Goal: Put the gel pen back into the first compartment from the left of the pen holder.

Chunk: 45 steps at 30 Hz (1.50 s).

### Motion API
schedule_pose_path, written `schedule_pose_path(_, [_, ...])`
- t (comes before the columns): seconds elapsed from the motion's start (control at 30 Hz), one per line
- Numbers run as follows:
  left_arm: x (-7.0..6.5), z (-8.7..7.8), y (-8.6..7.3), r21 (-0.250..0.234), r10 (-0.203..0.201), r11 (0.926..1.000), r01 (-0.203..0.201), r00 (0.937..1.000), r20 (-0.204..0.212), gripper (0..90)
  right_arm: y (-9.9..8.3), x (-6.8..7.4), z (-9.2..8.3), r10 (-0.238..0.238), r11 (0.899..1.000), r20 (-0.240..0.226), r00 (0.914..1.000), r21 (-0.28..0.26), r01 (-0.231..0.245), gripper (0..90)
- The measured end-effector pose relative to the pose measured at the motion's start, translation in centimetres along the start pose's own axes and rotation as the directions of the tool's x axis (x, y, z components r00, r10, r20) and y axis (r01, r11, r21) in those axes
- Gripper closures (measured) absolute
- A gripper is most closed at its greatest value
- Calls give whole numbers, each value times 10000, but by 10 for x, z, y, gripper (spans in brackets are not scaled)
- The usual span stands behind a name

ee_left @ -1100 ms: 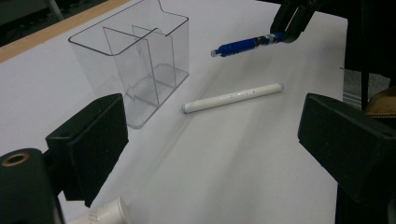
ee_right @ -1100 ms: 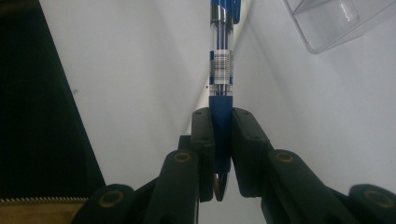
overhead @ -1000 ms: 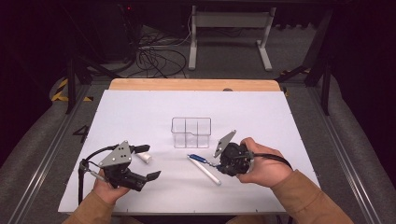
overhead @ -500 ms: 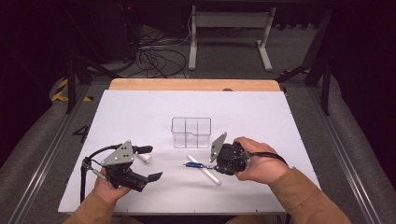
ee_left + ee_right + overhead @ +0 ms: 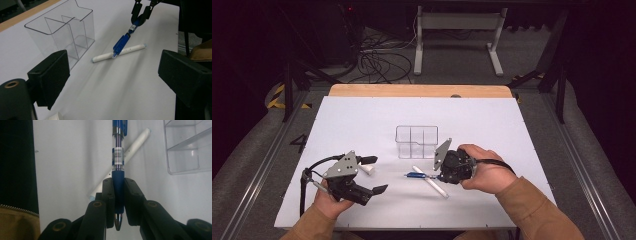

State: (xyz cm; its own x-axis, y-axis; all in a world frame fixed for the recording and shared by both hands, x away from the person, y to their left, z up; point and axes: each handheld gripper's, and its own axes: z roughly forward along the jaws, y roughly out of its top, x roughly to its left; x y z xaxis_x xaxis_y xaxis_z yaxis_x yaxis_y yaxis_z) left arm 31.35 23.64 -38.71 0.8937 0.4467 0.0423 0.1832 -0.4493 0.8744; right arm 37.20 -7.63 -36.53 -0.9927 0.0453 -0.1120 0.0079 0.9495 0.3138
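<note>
Blue pen [image 5: 118, 165] clamped at its grip end by right gripper [image 5: 118, 200], slanting over white marker [image 5: 118, 53] beside clear organizer [image 5: 416, 141]. Left gripper [image 5: 112, 75] wide, idle. Advise lifting clear before tilting upright into a compartment.

We see a lab or recording studio, not a home. A white table [image 5: 362, 125] with a wooden edge [image 5: 419, 90] stands on grey carpet [image 5: 257, 150] between metal rails [image 5: 259, 170]. Black curtains or dark walls close in the back. Loose cables [image 5: 379, 60] lie on the floor beside a grey stand [image 5: 457, 30]. Yellow-black hazard tape [image 5: 276, 96] marks the floor at left. Bare setup, no household furniture.
</note>
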Motion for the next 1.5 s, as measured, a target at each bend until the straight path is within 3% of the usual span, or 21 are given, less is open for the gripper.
schedule_pose_path(0.37, [-4, 9, 11, 262, -70, 9996, 59, 9992, 398, 126, 8, 0, 3, -169, 9998, -334, 9993, -70, 166, 801])
schedule_pose_path(0.6, [-3, 15, 14, 472, 111, 9988, -147, 9970, 767, 214, 13, -1, 5, -266, 9996, -588, 9979, -149, 258, 801])
schedule_pose_path(0.87, [-5, 27, 18, 841, 314, 9956, -407, 9936, 1089, 296, 19, -1, 7, -8, 9997, -909, 9959, -260, -16, 801])
schedule_pose_path(0.97, [-4, 30, 20, 1067, 616, 9915, -748, 9906, 1226, 333, 21, -2, 8, -23, 9996, -1038, 9946, -287, -7, 801])
schedule_pose_path(1.2, [-6, 39, 24, 1309, 856, 9858, -1050, 9855, 1462, 371, 26, -3, 10, -14, 9995, -1146, 9934, -303, -21, 801])
schedule_pose_path(1.5, [-7, 52, 27, 1922, 1197, 9701, -1481, 9811, 1517, 427, 34, -2, 13, -88, 9991, -1202, 9927, -426, 37, 801])
